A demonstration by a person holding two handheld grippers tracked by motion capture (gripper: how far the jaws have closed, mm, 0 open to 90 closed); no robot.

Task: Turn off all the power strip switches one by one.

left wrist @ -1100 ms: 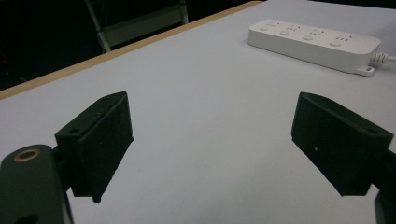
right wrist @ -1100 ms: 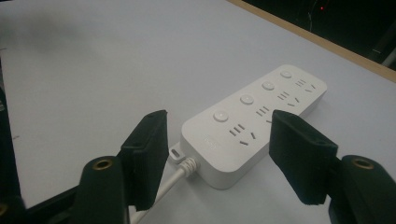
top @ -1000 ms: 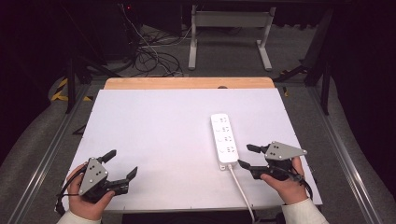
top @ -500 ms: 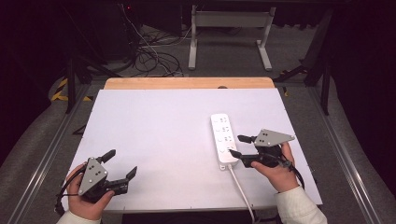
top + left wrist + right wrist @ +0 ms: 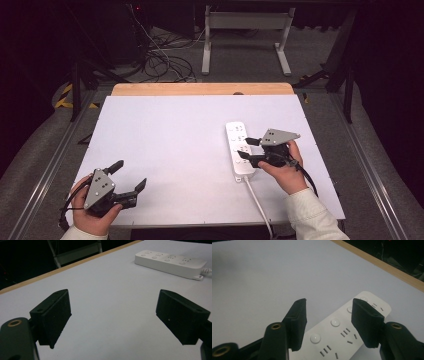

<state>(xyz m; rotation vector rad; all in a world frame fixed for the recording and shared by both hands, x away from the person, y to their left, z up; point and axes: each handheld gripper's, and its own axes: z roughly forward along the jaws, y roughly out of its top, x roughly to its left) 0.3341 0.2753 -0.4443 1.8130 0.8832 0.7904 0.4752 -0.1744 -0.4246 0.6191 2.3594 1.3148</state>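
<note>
Right tongs [image 5: 247, 148] over power strip [image 5: 239, 150]

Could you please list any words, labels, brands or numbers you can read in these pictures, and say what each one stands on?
There is no readable text anywhere.
Power strip: its white top carries round buttons and socket slots, but no printed word, brand or number can be made out.
Left gripper and right gripper: the grey plates show small holes, no lettering.
Table: plain white, unmarked.

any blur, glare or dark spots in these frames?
High view: table evenly lit, surroundings near black, overall soft. Left gripper view: jaws slightly soft, power strip legible. Right gripper view: near jaws blurred, strip sockets sharp, faint shadow top left. No glare.
</note>
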